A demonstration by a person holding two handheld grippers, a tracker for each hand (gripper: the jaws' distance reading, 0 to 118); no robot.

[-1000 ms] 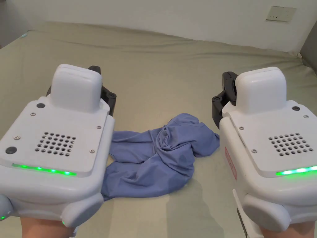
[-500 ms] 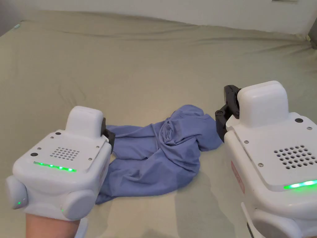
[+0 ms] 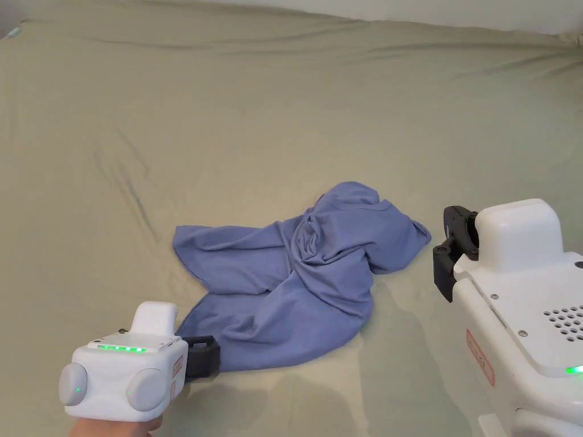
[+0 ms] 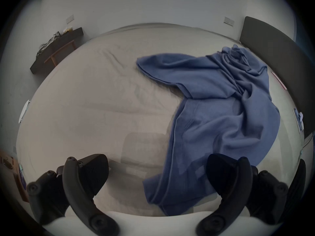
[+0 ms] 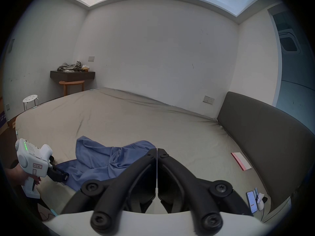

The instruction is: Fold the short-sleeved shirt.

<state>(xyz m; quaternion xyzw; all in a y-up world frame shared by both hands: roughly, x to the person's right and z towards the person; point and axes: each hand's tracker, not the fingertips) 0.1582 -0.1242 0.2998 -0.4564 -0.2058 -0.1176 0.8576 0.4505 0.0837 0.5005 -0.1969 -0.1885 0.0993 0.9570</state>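
Bed: olive sheet across the head view.
Shirt: crumpled at centre, long axis lower left to upper right.
Left gripper: released, nearer, straddling the hem corner at lower left.
Right gripper: clenched, empty, right of shirt.

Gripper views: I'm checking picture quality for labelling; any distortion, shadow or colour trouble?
Both gripper views bend the bed fisheye-style, with dark corners; left gripper view looks dim and greyish; head view is sharp, with soft shadows beside the blue shirt.
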